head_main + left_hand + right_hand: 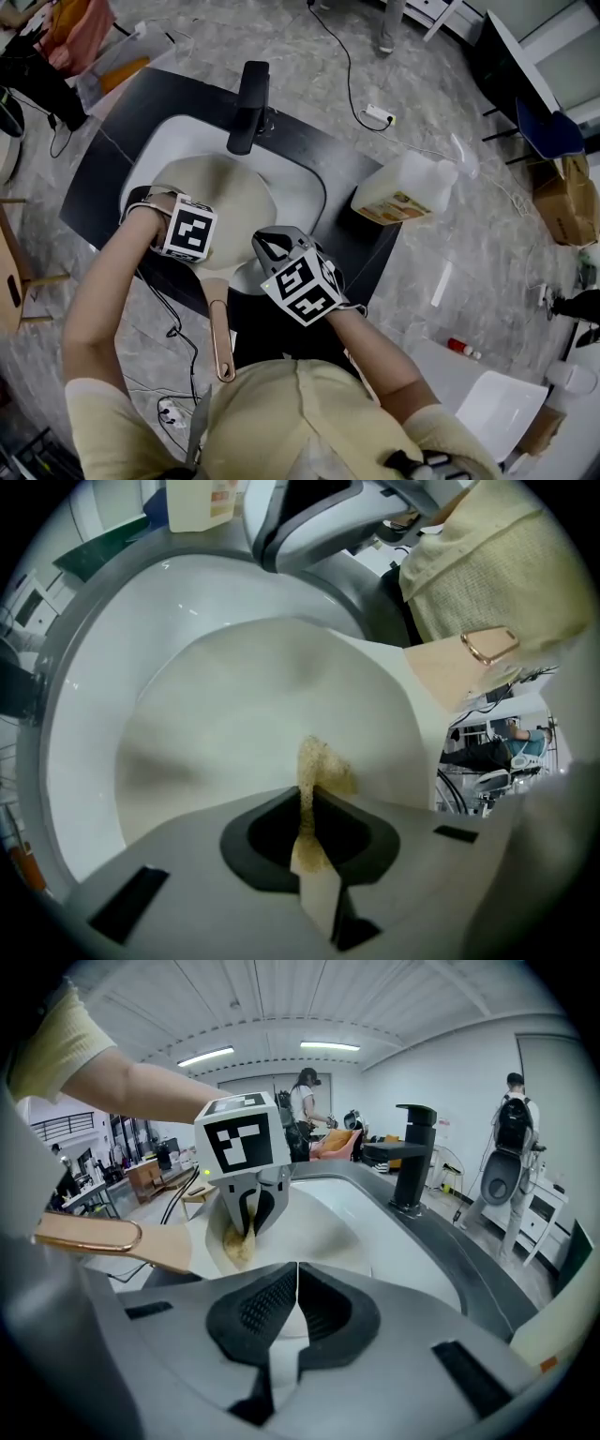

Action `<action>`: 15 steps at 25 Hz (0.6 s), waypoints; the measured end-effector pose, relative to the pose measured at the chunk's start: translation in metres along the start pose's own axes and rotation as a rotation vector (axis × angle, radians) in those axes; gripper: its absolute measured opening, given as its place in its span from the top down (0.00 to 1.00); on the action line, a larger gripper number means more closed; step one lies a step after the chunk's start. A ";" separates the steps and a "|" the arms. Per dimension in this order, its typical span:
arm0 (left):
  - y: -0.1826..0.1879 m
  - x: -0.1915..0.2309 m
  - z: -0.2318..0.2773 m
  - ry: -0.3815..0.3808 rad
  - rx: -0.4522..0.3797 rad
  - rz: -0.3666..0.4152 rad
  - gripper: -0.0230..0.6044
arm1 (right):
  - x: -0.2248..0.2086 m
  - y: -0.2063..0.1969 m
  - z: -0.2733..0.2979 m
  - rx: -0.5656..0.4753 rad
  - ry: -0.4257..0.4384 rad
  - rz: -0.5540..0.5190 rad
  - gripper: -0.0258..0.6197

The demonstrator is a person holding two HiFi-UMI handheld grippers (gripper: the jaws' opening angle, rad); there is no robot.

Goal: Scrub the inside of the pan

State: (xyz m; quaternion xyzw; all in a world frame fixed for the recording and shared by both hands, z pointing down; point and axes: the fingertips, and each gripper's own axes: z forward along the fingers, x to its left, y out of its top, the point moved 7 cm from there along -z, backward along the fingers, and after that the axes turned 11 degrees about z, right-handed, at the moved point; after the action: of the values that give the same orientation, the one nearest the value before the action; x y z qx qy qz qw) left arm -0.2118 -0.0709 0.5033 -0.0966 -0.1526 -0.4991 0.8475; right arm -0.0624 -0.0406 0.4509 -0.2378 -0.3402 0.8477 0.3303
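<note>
A cream pan lies in the white sink, its handle pointing toward me and ending in a copper loop. My left gripper reaches down into the pan. Its jaws are shut on a yellowish scrub sponge, which presses on the pan's inner surface. My right gripper hovers at the pan's near right rim. In the right gripper view its jaws are shut with nothing seen between them. That view shows the left gripper, the sponge and the handle.
A black faucet stands at the sink's far edge on the black counter. A pale detergent jug lies at the counter's right end. Cables run across the grey floor. People stand beyond the sink in the right gripper view.
</note>
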 end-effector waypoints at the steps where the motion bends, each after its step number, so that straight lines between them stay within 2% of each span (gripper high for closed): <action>1: -0.001 0.001 -0.001 0.003 -0.002 -0.006 0.90 | 0.001 0.000 0.002 0.006 0.004 -0.008 0.94; 5: -0.011 0.002 0.002 0.030 0.005 -0.023 0.90 | 0.002 0.004 0.007 0.023 0.013 -0.036 0.94; 15: -0.050 0.024 0.017 0.126 0.170 -0.080 0.90 | 0.005 0.005 0.011 0.032 0.009 -0.055 0.94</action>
State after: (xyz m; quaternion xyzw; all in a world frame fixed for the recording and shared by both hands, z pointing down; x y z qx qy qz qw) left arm -0.2473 -0.1092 0.5287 0.0134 -0.1446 -0.5228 0.8400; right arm -0.0752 -0.0444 0.4533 -0.2270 -0.3316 0.8425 0.3586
